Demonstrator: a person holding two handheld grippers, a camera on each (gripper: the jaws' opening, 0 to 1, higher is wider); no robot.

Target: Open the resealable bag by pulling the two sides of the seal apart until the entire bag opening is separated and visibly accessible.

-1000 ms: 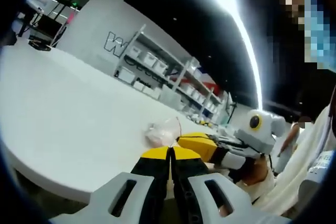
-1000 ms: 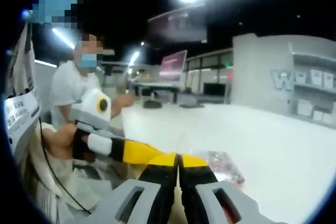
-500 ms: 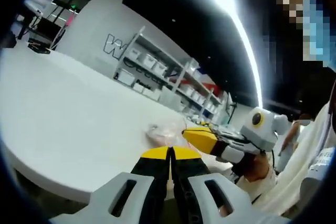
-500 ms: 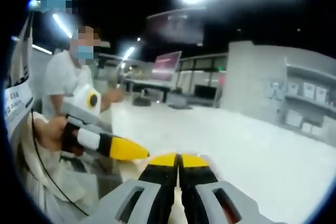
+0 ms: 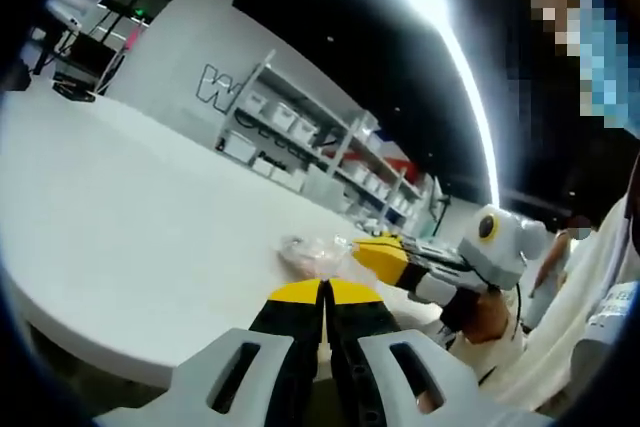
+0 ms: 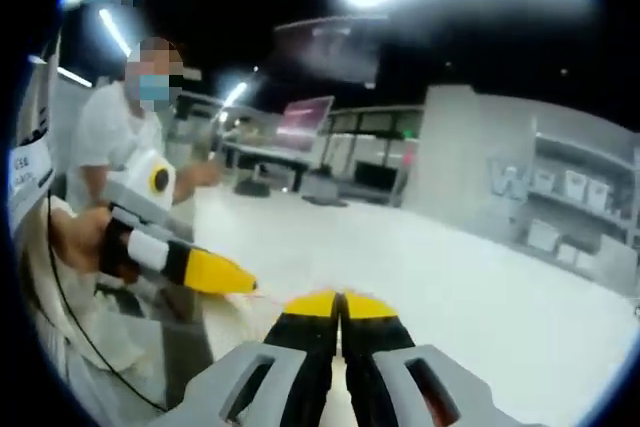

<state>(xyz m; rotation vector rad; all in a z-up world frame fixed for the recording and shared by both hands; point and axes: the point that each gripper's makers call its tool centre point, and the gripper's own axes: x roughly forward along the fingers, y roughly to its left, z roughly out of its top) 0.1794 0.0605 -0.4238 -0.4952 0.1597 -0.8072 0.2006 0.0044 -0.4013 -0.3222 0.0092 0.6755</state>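
Your left gripper (image 5: 325,292) and right gripper (image 6: 340,302) have jaws pressed together; the bag (image 5: 312,253) on the tabletop (image 5: 130,217) looks light, limp, slippery, so pinch each seal lip.

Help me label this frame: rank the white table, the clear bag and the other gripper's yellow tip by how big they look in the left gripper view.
1. white table, by far the largest.
2 and 3. clear bag and the right gripper's yellow tip: they look about alike, and the bag's see-through edges are hard to trace, so no ranking between them.

bag (image 5: 312,253) — lower edge behind jaws | contents blurred — unreadable
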